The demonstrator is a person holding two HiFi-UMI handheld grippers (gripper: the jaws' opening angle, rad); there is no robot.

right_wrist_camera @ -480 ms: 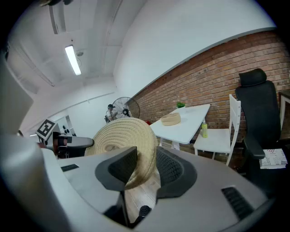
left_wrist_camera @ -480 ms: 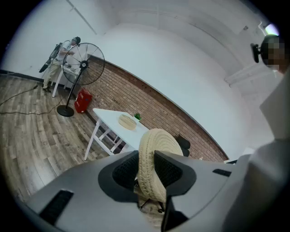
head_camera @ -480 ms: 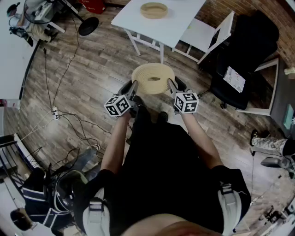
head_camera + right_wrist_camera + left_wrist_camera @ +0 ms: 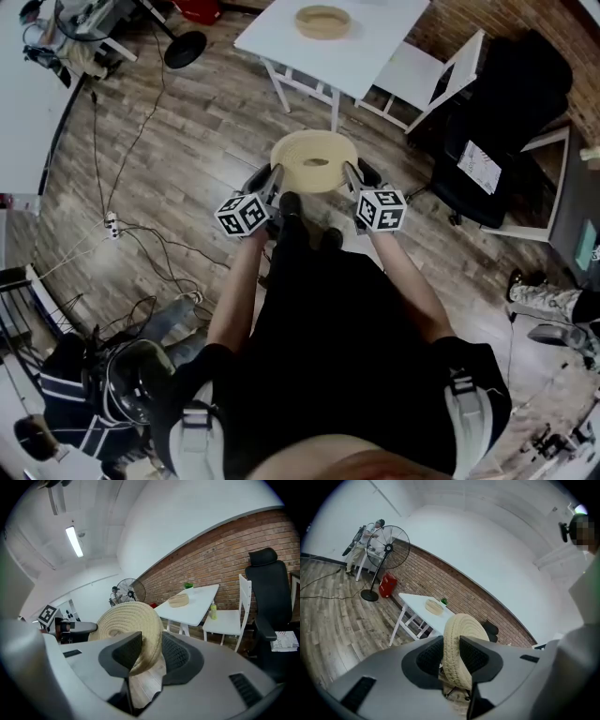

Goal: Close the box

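A round woven straw lid [image 4: 314, 161] hangs level in the air above the wooden floor, in front of the person's body. My left gripper [image 4: 272, 176] is shut on its left rim and my right gripper [image 4: 351, 174] is shut on its right rim. In the left gripper view the lid's rim [image 4: 459, 653] is pressed between the two pads. The right gripper view shows the lid [image 4: 124, 620] clamped the same way. The matching open woven box [image 4: 322, 21] stands on a white table [image 4: 375, 47] farther ahead, also seen as the box [image 4: 433, 606] and the box [image 4: 178, 600].
A white chair [image 4: 422, 70] stands right of the table, with a black office chair [image 4: 506, 84] beyond it. A floor fan [image 4: 386, 550] and a red object stand to the left. Cables [image 4: 122, 234] run over the floor at left. Equipment clutters the near-left corner.
Hardly anything: the lid and both grippers sit a touch to the right in the head view. Both grips on the rim hold as before.
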